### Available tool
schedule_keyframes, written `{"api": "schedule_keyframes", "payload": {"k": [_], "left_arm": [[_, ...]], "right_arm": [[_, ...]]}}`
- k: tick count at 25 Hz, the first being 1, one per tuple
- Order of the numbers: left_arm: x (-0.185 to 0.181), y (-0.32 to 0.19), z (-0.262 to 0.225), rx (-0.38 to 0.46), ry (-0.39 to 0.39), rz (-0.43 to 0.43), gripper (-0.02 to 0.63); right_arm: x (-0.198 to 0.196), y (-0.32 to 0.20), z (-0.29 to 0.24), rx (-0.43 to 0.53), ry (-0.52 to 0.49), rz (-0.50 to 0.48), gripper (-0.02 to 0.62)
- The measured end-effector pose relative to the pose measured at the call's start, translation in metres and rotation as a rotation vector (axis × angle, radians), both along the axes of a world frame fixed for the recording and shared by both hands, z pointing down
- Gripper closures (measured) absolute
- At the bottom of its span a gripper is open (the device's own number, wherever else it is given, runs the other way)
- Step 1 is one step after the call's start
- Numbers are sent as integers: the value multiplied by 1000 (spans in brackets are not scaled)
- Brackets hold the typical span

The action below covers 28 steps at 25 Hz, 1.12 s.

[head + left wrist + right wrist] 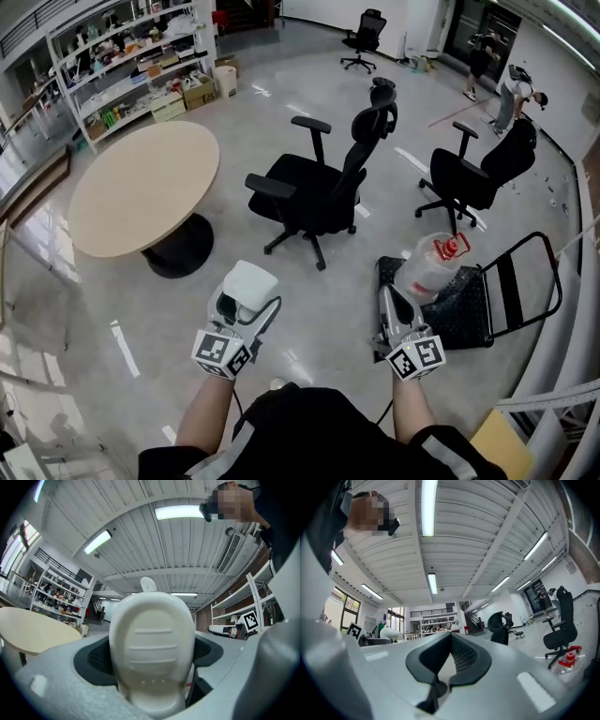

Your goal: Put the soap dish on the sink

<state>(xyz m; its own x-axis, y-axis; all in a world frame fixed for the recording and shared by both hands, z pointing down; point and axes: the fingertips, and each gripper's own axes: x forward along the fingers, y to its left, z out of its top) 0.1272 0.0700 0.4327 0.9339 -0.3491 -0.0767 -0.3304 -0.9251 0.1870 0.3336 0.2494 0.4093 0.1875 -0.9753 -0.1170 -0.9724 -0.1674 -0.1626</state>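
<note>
A white oval soap dish [249, 283] sits between the jaws of my left gripper [246, 298], which is shut on it and held up over the floor. In the left gripper view the soap dish [152, 648] fills the middle, its ribbed underside toward the camera, and the left gripper [152, 672] clamps its lower end. My right gripper [394, 305] is held up beside it at the right, jaws together with nothing between them. The right gripper [450, 660] looks shut in its own view too. No sink is in view.
A round wooden table [142, 187] stands ahead left. Two black office chairs [323, 183] [478, 173] stand ahead. A water jug [431, 267] lies on a black folding trolley [487, 291] at the right. Shelving [131, 66] lines the far wall.
</note>
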Motion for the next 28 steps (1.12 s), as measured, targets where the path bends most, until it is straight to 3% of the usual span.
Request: {"api": "schedule_keyframes", "payload": {"k": [12,17,22,28], "left_arm": [[-121,-97,38,17,-8,-280,137],[-166,-110,40,16,-20,-381,137],[-225,-112,41,13,-29,-523,137],[-287,-98,41,1,-14,-689,137]], "right_arm": [[-73,-146,37,30,-3,-247,589],[-106,-189,43,29,-21,-349,589],[-162,-236,45,28,-47,-510,589],[-218,-260,37,40,-52,-674,589]]}}
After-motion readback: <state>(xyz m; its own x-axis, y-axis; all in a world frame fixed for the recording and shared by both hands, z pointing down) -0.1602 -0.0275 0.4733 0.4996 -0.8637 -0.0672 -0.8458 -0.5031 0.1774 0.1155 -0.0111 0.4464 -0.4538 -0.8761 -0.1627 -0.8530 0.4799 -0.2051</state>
